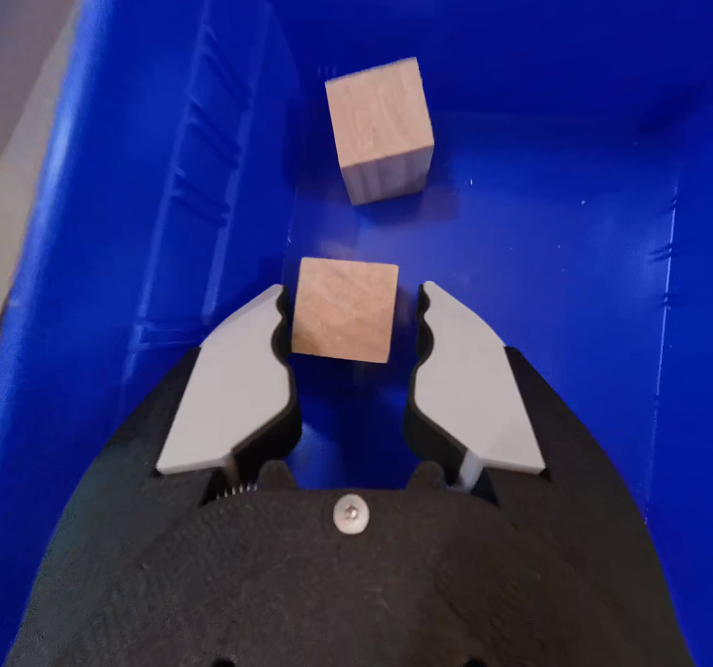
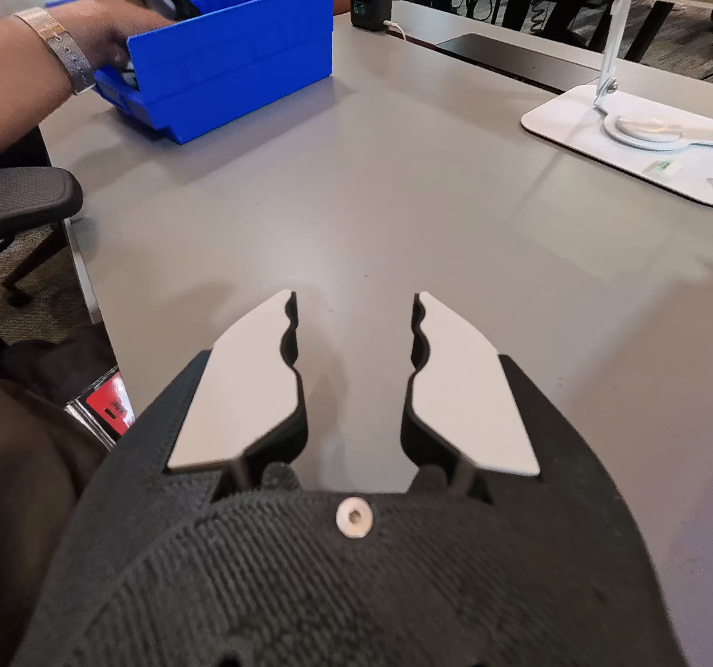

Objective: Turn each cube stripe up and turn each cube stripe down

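Left wrist view: The left gripper (image 1: 351, 320) is down inside a blue bin (image 1: 540, 262). Its two grey fingers are spread apart. A small wooden cube (image 1: 344, 310) sits between the fingertips. The cube looks like it touches the left finger, and there is a gap next to the right finger. A second wooden cube (image 1: 380, 127) rests on the bin floor, farther in than the first cube. No stripe shows on the faces that can be seen on either cube. The bin floor is shiny blue with a few tiny white specks. The bin wall has ribs on it. Outside the bin, past that wall, a strip of grey shows.

Right wrist view: The right gripper (image 2: 355, 324) hangs just over a plain grey worktop (image 2: 347, 193). Its fingers are spread wide and nothing is between them. The blue bin (image 2: 231, 61) stands on the worktop, well away from this gripper. A person's hand (image 2: 96, 30) with a watch band reaches into the bin. On the far side of the worktop from the bin sits a white stand base (image 2: 617, 139). Past the bin there is a small black box (image 2: 370, 7) with a cable. A black chair arm (image 2: 34, 193) is beside the worktop, near the bin.
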Available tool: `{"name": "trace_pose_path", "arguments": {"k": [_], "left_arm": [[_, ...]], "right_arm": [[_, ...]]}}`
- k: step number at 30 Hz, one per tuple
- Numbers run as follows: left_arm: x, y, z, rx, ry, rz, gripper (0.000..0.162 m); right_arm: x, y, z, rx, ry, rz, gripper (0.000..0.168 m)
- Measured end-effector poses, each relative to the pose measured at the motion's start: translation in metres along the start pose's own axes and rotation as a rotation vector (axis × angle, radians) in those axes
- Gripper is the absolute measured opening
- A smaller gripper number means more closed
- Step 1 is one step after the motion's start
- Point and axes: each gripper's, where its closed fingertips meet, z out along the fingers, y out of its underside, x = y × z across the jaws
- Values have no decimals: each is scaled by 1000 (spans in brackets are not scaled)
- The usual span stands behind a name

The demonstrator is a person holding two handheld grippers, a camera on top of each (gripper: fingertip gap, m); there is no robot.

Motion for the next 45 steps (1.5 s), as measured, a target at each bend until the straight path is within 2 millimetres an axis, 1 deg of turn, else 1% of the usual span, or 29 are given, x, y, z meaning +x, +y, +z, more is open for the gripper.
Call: {"name": "trace_pose_path", "arguments": {"k": [1, 2, 4, 6, 7, 8, 10, 12, 14, 15, 17, 19, 21, 22, 24, 26, 28, 30, 32, 33, 35, 37, 41, 45], "left_arm": [[-1, 2, 1, -4, -9, 5, 56], [-2, -1, -1, 15, -10, 23, 50], [-1, -10, -9, 53, 25, -11, 50], [1, -30, -27, 146, 68, -60, 50], [6, -42, -39, 206, 117, -88, 50], [16, -56, -54, 274, 196, -122, 50], [48, -86, -94, 425, 447, -200, 49], [85, -108, -145, 539, 773, -295, 48], [119, -119, -200, 589, 1124, -365, 48], [132, -121, -226, 607, 1274, -384, 47], [154, -120, -268, 648, 1494, -373, 47], [176, -113, -301, 687, 1642, -322, 47], [199, -101, -330, 738, 1773, -264, 47], [211, -94, -341, 751, 1826, -239, 46], [239, -77, -356, 749, 1912, -203, 46], [270, -57, -368, 711, 1995, -182, 46], [303, -34, -376, 645, 2071, -173, 47], [337, -8, -380, 564, 2124, -154, 47], [368, 23, -379, 490, 2138, -90, 47], [381, 36, -378, 458, 2138, -64, 47], [397, 56, -380, 389, 2161, -52, 47], [407, 69, -384, 329, 2195, -68, 47], [419, 85, -390, 264, 2223, -84, 47], [426, 95, -392, 240, 2217, -93, 47]], "right_arm": [[0, 0, 0, 1, -2, 1, 58], [-1, 0, 0, 1, -4, 2, 58], [0, 1, 0, -3, -6, 2, 58], [1, 1, 1, -2, -4, 6, 57], [2, 0, 1, 1, -5, 11, 57], [3, 0, 1, 7, -6, 18, 56], [5, -3, 0, 23, -8, 37, 55], [16, -6, -2, 45, 43, 45, 52], [26, -14, -9, 93, 87, 53, 51], [31, -21, -14, 135, 108, 64, 51], [39, -38, -28, 245, 148, 77, 54], [43, -53, -42, 339, 170, 67, 56], [41, -67, -54, 420, 162, 63, 58], [37, -72, -59, 455, 139, 78, 57], [27, -83, -66, 530, 61, 143, 54], [16, -93, -73, 598, -18, 204, 54], [4, -99, -76, 633, -70, 218, 56], [-7, -100, -73, 633, -108, 227, 64], [-15, -99, -68, 623, -139, 243, 67], [-18, -98, -65, 617, -149, 251, 68], [-20, -97, -63, 616, -156, 263, 69], [-19, -97, -62, 615, -158, 270, 69], [-15, -97, -63, 625, -182, 311, 65], [-14, -97, -63, 631, -224, 351, 59]]}}
